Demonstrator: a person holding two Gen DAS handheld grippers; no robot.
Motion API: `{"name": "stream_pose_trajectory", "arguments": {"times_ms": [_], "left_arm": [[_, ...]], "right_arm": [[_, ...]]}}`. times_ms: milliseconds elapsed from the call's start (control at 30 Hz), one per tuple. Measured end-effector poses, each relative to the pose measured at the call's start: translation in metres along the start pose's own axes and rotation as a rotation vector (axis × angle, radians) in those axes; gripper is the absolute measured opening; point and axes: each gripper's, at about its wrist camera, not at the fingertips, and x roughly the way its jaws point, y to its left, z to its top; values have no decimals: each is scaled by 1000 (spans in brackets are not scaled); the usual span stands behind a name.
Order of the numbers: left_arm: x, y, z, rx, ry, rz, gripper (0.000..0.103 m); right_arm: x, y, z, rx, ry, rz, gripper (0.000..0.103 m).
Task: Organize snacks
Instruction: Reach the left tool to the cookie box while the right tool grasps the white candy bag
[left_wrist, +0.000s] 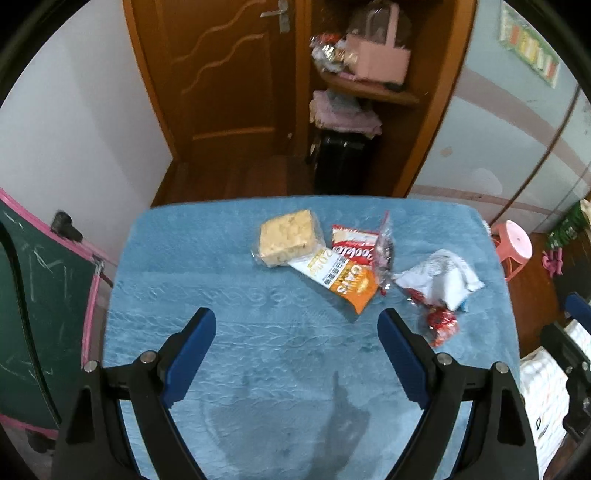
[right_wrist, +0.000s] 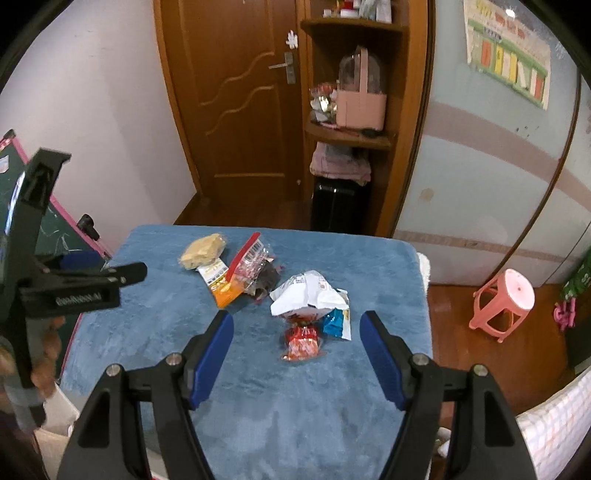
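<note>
The snacks lay in a loose heap toward the far side of the blue cloth (left_wrist: 221, 332) that covered the table, probably dropped there together so that they could be sorted. A pale rice cake block (left_wrist: 290, 236) in clear wrap overlapped an orange packet (left_wrist: 351, 286), and beside these stood a red packet (left_wrist: 354, 243) and a clear bag with dark contents (left_wrist: 384, 254). A little apart, to the right, a white wrapper (right_wrist: 306, 291) lay over a small blue packet (right_wrist: 334, 323), with a red candy (right_wrist: 303, 341) just in front.

The left gripper (left_wrist: 297, 332) pointed steeply down at bare cloth, near the orange packet, its 2 jaws spread wide and holding nothing. The right gripper (right_wrist: 297, 343) also tilted down, its jaws apart and empty, with the red candy lying on the cloth between them, not touched. I judge that no snack was picked yet.
</note>
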Motion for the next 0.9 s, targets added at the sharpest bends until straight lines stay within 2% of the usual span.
{"name": "stream_pose_trajectory", "arguments": {"times_ms": [233, 367, 500, 733, 900], "left_arm": [[55, -9, 2, -15, 72, 15, 89], [75, -11, 7, -48, 104, -10, 88], [94, -11, 12, -115, 134, -48, 88], [118, -1, 15, -299, 152, -122, 88], [127, 7, 18, -386, 138, -123, 88]], "right_arm": [[51, -8, 11, 5, 58, -14, 72], [73, -10, 18, 4, 87, -9, 72], [97, -11, 23, -16, 124, -15, 72], [131, -11, 27, -52, 175, -37, 72], [155, -11, 26, -47, 214, -31, 72]]}}
